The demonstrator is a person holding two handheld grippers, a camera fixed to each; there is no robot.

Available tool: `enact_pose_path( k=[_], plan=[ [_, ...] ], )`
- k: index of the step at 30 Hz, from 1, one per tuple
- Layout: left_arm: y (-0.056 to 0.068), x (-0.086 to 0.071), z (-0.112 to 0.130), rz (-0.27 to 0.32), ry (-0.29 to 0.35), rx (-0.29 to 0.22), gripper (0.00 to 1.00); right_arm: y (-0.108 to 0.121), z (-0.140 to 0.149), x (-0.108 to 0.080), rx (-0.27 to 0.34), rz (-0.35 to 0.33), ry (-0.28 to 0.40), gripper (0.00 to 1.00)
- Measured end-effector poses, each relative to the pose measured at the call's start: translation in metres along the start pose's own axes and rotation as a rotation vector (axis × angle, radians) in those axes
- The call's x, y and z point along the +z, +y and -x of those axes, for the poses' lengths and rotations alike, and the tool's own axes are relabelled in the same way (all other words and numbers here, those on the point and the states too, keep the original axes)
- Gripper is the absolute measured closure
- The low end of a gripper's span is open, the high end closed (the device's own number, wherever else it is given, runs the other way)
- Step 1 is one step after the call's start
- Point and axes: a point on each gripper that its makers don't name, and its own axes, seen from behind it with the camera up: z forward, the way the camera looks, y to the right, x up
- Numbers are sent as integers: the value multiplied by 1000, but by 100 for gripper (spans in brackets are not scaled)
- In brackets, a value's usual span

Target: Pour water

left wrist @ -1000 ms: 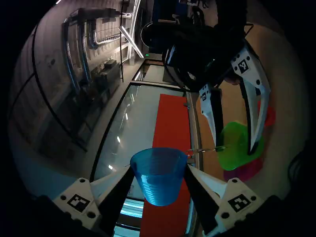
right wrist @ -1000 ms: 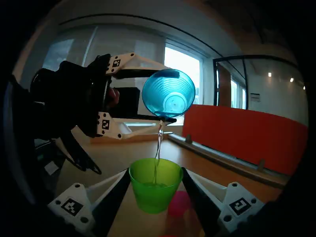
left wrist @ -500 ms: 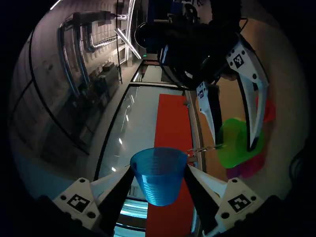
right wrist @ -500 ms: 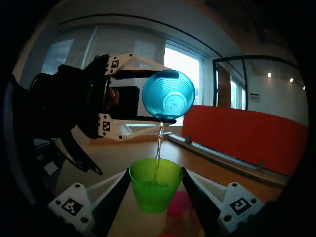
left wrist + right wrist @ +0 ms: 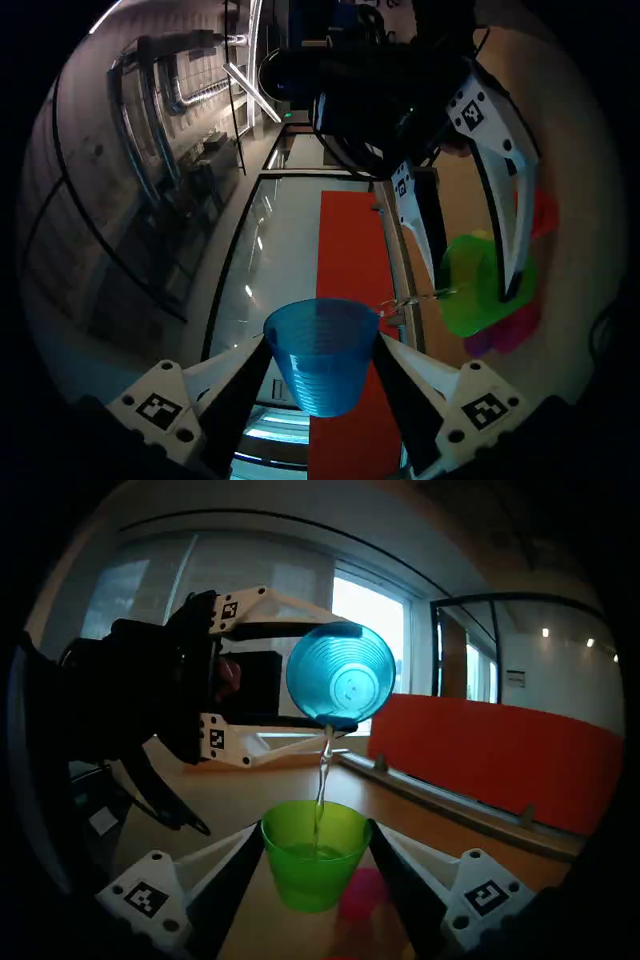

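**A:** where's the water right now?

**B:** a thin stream (image 5: 322, 772) is running off the lip of the blue cup (image 5: 341, 672). That cup is tipped way over on its side, and the water drops straight into the green cup (image 5: 314, 868) just below it

**A:** and the tools?

**B:** left tool (image 5: 322, 340) is clamped on the blue cup. Right tool (image 5: 316, 829) is clamped on the green one and holds it upright over the bench (image 5: 240, 796). There's some water in the green cup. A pink cup (image 5: 362, 890) is just beyond it, and a red panel (image 5: 512, 752) runs along the bench's far side
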Motion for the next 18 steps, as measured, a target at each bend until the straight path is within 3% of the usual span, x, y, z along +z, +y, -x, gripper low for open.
enact_pose_path(
  k=[18],
  plan=[
    [2, 0, -1, -6, 1, 60, 15, 1, -1, 0, -2, 2, 1, 6]
  ],
)
